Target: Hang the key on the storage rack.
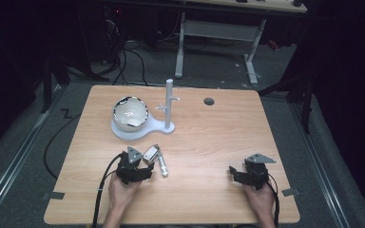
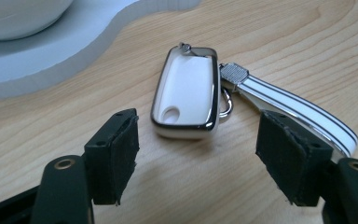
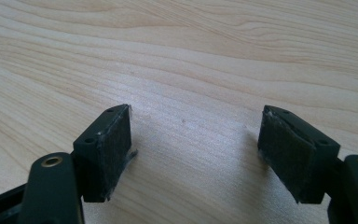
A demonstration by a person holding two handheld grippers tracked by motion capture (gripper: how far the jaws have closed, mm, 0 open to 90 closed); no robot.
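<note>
Just at twelve o'clock from my left gripper (image 2: 196,154), spread wide, lies the key fob (image 2: 186,95) flat on the table (image 2: 284,42), so I want both pads squarely flanking its chrome sides before squeezing.

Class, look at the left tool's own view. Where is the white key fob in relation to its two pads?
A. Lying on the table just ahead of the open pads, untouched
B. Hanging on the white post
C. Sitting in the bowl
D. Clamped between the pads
A: the key fob lies flat on the table, ahead of the left tool, whose pads stand wide apart and clear of it.
</note>
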